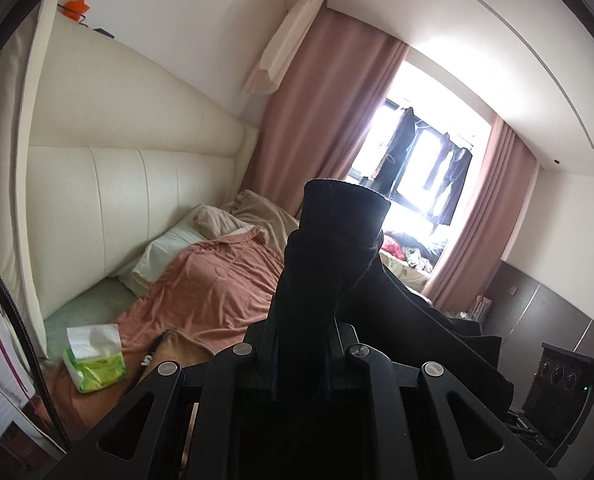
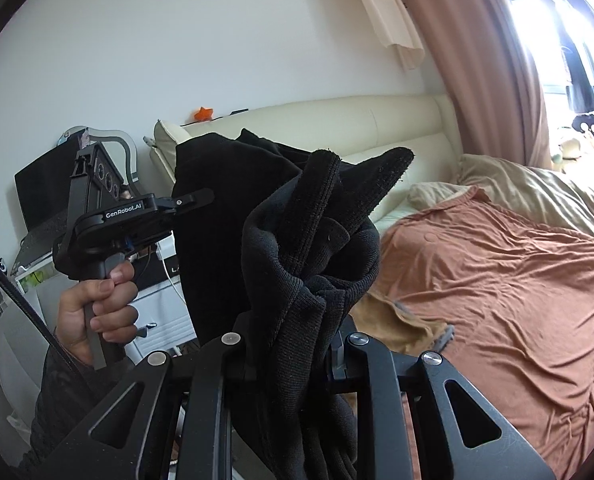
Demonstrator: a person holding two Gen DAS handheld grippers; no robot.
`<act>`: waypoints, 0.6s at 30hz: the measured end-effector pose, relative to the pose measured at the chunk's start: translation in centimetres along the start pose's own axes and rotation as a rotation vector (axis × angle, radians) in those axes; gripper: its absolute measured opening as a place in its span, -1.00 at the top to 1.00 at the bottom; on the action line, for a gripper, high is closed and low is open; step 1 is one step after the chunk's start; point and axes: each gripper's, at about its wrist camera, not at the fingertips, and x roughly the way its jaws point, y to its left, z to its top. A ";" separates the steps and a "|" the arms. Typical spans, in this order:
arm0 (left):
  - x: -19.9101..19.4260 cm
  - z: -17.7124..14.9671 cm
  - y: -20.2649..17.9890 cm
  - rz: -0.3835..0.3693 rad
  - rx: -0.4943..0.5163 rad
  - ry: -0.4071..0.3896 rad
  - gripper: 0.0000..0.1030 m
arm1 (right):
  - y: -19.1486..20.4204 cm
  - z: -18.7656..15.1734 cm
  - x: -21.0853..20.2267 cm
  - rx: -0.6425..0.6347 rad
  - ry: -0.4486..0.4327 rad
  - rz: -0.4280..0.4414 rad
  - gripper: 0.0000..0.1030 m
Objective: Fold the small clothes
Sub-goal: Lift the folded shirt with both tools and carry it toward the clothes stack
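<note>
Bedroom; black garment (image 2: 297,264) betw both tools' fingers.

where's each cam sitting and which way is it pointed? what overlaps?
Left wrist: rides the left hand-held gripper, raised above the bed, facing headboard and window; own fingers shut on the black garment.
Right wrist: rides the right hand-held gripper, facing headboard and left hand-held gripper, with the person's left hand on its handle; bunched black garment in its fingers.
Shared: garment, orange blanket, headboard, pink curtains.

left tongs (image 1: 301,320) clamped, right tongs (image 2: 293,320) clamped
</note>
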 end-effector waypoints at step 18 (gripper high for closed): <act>5.2 -0.2 8.1 0.168 -0.005 0.078 0.69 | -2.6 -1.7 9.0 0.031 0.096 0.086 0.68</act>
